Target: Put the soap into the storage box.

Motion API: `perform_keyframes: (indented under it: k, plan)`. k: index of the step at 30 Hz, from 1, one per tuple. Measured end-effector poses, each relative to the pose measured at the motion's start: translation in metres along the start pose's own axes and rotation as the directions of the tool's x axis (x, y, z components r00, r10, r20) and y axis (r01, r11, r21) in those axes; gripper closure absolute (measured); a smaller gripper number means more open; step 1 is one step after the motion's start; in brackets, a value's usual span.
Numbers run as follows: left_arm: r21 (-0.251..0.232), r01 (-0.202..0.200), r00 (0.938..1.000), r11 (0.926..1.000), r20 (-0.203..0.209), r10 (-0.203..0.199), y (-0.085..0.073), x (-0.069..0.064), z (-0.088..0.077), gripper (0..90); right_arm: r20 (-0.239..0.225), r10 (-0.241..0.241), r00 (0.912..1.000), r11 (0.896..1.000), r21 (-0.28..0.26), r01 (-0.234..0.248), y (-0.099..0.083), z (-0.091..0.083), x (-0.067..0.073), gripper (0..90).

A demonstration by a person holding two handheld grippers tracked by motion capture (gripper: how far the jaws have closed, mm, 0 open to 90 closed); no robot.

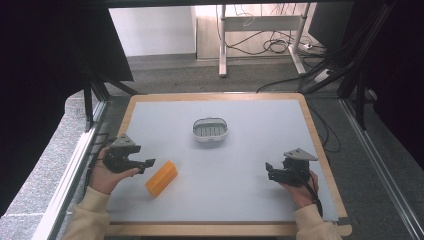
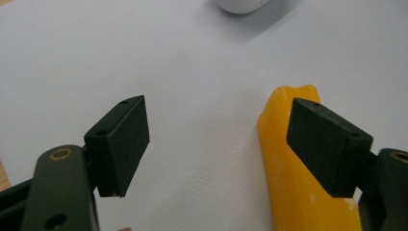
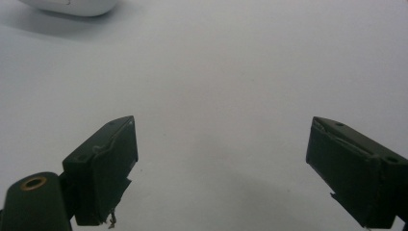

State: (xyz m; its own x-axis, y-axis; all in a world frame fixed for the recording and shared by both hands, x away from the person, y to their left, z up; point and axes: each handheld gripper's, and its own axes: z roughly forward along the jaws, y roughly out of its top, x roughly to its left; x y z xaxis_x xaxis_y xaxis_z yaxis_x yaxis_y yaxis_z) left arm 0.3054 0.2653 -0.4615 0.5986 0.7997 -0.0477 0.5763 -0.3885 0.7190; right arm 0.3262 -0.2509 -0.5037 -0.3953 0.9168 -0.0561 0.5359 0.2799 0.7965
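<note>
Seen along the left gripper (image 2: 216,149), its two black fingers (image 2: 122,144) stand spread wide with only bare worktop (image 2: 202,72) between them. Nothing is pinched. A yellow-orange block (image 2: 288,173), perhaps a bar of soap, lies just past the inner face of the finger at the right of that view, partly hidden behind it. No contact between the pad and the block can be made out. The block's long axis runs almost parallel to the fingers, pointing away from the camera.

From the high view, the left gripper (image 1: 149,163) is held low over the near left part of the worktop (image 1: 260,150), its fingers aimed toward the block (image 1: 161,178), which lies just beside them and slightly nearer the person. The block sits at an angle, one end toward the near edge and the other toward the middle of the surface.

The right gripper (image 1: 269,170) hangs over the near right part of the worktop, well apart from the block. Its fingers (image 3: 103,168) are also spread wide, empty, above bare surface.

A white oval dish (image 1: 210,129) with a slotted floor rests beyond the block, toward the middle of the far half.

The left hand is clearly the nearer one. To straddle the block, its fingers would likely need to shift sideways toward it.
</note>
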Motion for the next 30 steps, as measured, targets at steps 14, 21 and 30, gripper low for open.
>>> perform_keyframes:
  k: [14, 21, 30]
  plan:
    - [0.054, -0.004, 0.9989, 0.9985, 0.047, 0.001, 0.003, -0.008, -0.01, 23.0, 0.002, -0.011, 0.9999, 1.0, -0.017, 0.011, -0.001, -0.003, 0.004, 12.0]
    - [0.069, -0.013, 0.9982, 0.9975, 0.058, 0.009, 0.005, -0.012, -0.01, 23.0, 0.007, -0.015, 0.9999, 1.0, -0.011, 0.015, -0.001, -0.001, 0.004, 12.0]
    - [0.075, -0.024, 0.9958, 0.9969, 0.09, 0.018, 0.008, -0.022, -0.011, 22.9, 0.01, -0.023, 0.9997, 1.0, -0.011, 0.024, -0.001, -0.001, 0.005, 12.0]
